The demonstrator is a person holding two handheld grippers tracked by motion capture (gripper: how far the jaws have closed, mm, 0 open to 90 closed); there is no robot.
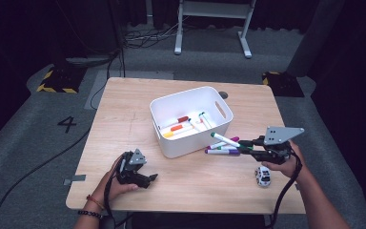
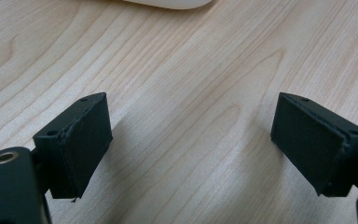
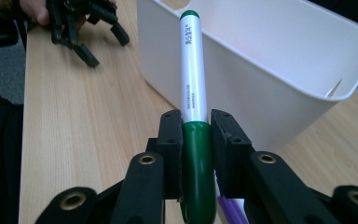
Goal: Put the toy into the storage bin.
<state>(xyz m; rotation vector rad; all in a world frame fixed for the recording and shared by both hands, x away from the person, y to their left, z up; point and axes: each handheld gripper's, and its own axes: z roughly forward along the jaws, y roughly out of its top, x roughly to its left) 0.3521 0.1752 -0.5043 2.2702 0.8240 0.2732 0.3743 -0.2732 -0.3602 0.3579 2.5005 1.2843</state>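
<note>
Beside the white bin (image 1: 190, 121), the right gripper (image 3: 196, 135) clamps a green marker (image 3: 194, 84), cap half hidden; left gripper (image 2: 191, 144) fingers spread wide.

Bright tabletop, dark surroundings, soft shadows

You work in a lab or recording studio: a light wooden table (image 1: 124, 124) stands alone on grey carpet (image 1: 24, 143) at the frame's centre, with yellow-black hazard tape (image 1: 52, 88) at the upper left, black cables (image 1: 147, 36) and a white metal stand (image 1: 214, 24) along the top, all against dark drapes.
</note>
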